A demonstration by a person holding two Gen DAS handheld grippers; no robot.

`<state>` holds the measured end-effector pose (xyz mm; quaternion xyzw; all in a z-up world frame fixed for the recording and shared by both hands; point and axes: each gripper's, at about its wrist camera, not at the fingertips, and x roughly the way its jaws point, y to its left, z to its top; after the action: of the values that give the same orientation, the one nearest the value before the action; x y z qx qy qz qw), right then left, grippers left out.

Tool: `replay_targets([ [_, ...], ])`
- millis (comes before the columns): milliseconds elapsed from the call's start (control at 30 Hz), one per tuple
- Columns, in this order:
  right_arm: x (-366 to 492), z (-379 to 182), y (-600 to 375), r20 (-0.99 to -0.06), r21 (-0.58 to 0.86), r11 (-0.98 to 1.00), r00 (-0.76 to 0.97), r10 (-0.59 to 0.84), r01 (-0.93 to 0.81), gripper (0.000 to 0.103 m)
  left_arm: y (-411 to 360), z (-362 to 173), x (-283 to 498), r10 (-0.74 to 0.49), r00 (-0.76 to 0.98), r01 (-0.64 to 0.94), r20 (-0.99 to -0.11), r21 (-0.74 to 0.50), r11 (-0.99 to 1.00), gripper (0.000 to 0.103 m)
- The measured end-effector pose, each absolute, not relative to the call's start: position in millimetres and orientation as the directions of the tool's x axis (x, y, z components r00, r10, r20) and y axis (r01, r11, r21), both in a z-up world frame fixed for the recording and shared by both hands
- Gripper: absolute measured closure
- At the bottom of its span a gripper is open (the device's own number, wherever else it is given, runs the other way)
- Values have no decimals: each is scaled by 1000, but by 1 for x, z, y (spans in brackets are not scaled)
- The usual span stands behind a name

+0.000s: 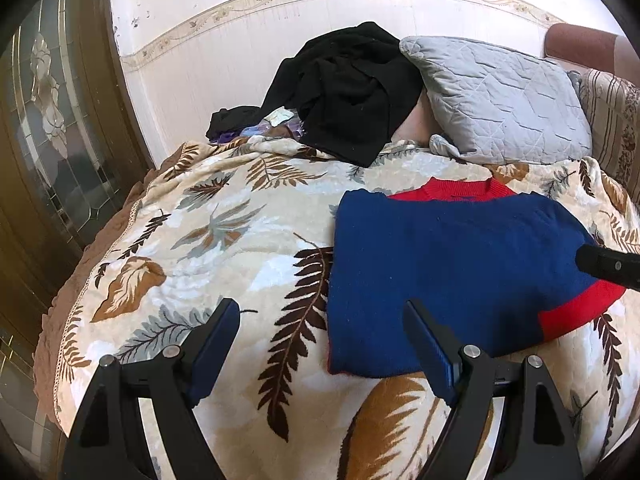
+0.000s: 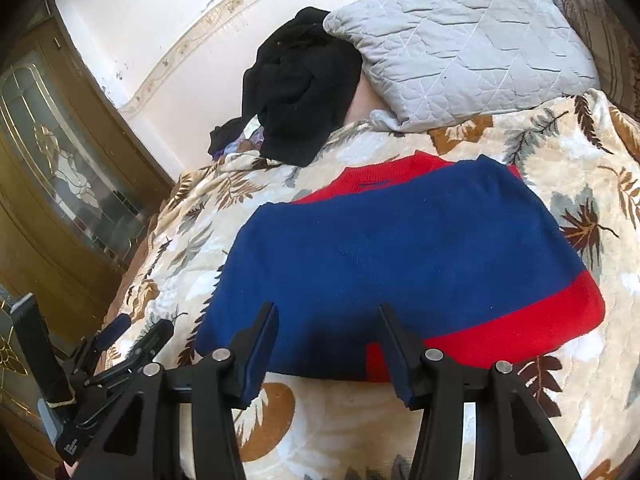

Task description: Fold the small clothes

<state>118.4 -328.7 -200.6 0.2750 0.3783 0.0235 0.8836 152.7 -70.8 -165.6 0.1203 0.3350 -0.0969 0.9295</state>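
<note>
A small blue sweater point(image 1: 448, 268) with red collar and red hem band lies folded flat on the leaf-patterned blanket point(image 1: 224, 240); it also shows in the right wrist view point(image 2: 400, 256). My left gripper point(image 1: 322, 314) is open and empty, above the blanket at the sweater's near left corner. My right gripper point(image 2: 327, 316) is open and empty, just above the sweater's near edge. One right finger point(image 1: 604, 266) pokes into the left wrist view over the sweater's right side. The left gripper appears at the lower left of the right wrist view point(image 2: 132, 334).
A pile of black clothes point(image 1: 344, 88) lies at the head of the bed beside a grey quilted pillow point(image 1: 500, 100). A white wall point(image 1: 224, 12) runs behind. A brown door with patterned glass point(image 1: 48, 128) stands left of the bed's edge.
</note>
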Motion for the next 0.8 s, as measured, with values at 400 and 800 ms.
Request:
replay_targets([
  [400, 117, -200, -327, -650, 501, 852, 717, 253, 153, 48, -58, -170, 146, -116, 729, 263, -675, 119, 957, 19],
  [800, 118, -200, -326, -643, 507, 851, 716, 270, 134, 48, -47, -189, 137, -111, 673, 240, -731, 75, 968, 19],
])
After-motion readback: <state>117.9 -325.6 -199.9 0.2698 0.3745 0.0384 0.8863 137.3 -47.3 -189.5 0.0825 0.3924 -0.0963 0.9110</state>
